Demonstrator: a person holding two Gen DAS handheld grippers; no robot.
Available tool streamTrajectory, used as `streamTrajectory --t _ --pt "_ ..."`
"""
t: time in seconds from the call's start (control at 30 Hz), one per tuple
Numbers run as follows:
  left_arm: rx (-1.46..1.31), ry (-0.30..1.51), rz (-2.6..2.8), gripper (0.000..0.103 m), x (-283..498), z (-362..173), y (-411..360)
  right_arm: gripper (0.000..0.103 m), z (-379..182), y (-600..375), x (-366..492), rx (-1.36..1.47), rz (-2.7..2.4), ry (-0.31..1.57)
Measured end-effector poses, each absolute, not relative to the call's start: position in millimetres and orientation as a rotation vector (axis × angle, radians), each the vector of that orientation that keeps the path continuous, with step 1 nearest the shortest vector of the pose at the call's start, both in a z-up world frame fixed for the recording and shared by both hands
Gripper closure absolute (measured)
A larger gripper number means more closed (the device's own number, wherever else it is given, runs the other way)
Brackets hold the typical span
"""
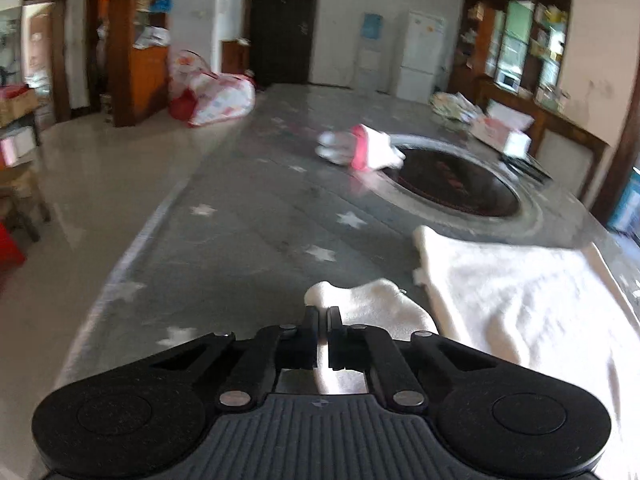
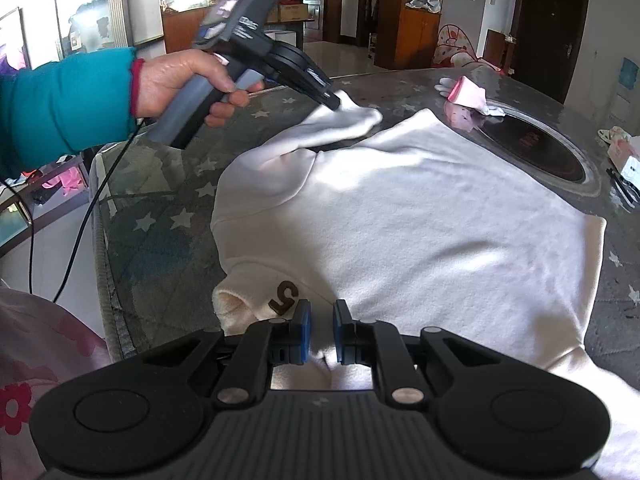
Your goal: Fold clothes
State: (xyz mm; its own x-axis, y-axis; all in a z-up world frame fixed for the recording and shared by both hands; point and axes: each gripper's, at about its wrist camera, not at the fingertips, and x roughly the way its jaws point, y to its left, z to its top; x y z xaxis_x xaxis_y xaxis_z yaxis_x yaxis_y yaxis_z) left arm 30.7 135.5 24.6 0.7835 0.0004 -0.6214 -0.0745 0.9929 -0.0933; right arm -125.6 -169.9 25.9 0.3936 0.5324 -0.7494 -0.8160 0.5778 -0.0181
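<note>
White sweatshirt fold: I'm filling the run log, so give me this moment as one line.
phase: folding | left claw: shut on sleeve, lifted | right claw: pinching white sweatshirt near collar | surface: star-print table

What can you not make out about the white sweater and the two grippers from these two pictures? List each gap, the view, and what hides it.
- White sweater: near hem and right sleeve, right wrist view, covered by the right gripper body and frame edge.
- Sleeve cuff: left wrist view, pinched end hidden inside the left gripper.
- Pink and white item: left wrist view, motion blur hides what it is.

Star-patterned table [image 2: 168,216]: white sweatshirt [image 2: 400,216], perhaps gloves [image 2: 472,94].
</note>
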Motion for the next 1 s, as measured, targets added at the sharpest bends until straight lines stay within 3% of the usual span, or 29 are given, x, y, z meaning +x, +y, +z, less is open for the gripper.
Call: streamTrajectory --t 0.47,0.8,1.0 --pt "-0.252 0.568 0.27 0.099 -77 48 211 0.091 27 -165 -131 -0.458 0.859 0.76" --pt "-0.238 0.64 0.306 0.098 -101 23 232 0.091 28 -162 -130 -0.506 0.866 0.773" --pt "-0.212 0.665 0.335 0.085 -95 19 233 0.091 29 -162 -129 -0.512 0.871 0.779"
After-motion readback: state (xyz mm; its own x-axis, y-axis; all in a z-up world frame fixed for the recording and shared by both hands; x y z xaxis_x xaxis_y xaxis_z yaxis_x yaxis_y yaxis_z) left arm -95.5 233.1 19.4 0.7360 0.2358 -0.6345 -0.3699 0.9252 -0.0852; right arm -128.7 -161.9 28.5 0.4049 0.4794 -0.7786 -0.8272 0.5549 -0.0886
